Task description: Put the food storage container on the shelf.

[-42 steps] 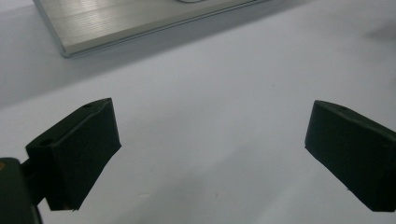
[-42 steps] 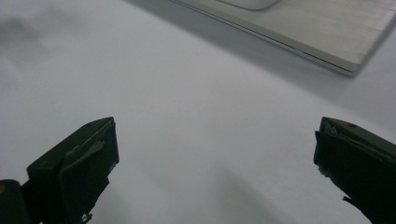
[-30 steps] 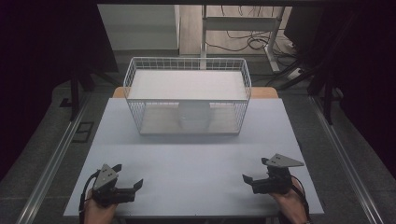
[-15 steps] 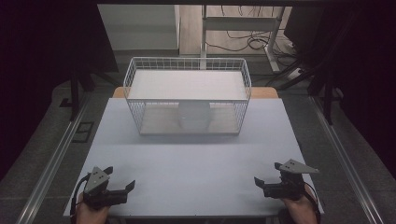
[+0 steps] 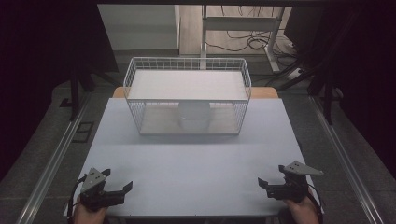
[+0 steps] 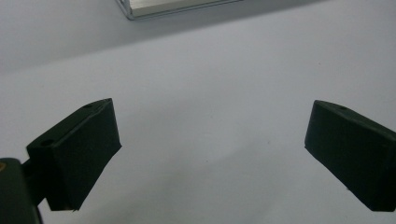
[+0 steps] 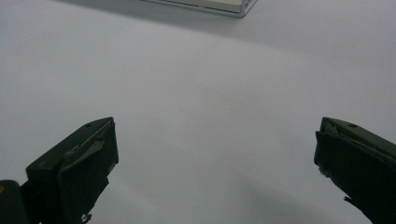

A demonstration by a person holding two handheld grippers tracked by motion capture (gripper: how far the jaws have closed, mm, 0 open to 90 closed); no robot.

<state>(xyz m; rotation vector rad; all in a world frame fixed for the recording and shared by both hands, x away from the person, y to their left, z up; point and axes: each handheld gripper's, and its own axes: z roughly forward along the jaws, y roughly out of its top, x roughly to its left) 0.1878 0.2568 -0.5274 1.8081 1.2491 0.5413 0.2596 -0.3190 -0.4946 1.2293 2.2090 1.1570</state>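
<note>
Low over the near left corner of the pale grey-white rectangular table (image 5: 196, 163): the left black two-jaw gripper (image 5: 122, 190), gripped by a hand (image 5: 88, 213) coming in from the bottom edge, jaws spread wide and holding nothing, pointing inward toward the middle of the tabletop. Same posture at the near right corner for the right black two-jaw gripper (image 5: 262, 185), held in the other hand (image 5: 301, 210), a grey three-cornered plate on top, jaws released and empty, aimed inward as well. Well apart from each other, one at either side, with bare tabletop between. Seen along the left gripper's own camera, two black pads (image 6: 81, 149) far apart over plain table surface, a strip of pale metal edge (image 6: 177, 5) at the top of that view. Likewise along the right gripper's camera: worn black pads (image 7: 74, 170) wide apart, nothing between them, a similar pale edge (image 7: 215, 5) at the top. Farther back, near the far edge of the table and roughly centred: a white wire-mesh rectangular basket (image 5: 135, 100), standing upright, well away from both grippers. Inside it, behind the front mesh, a whitish rounded object (image 5: 194, 114) resting on the basket floor, its exact nature hard to tell. Beyond the table, dark floor and loose cables (image 5: 243, 44).
</note>
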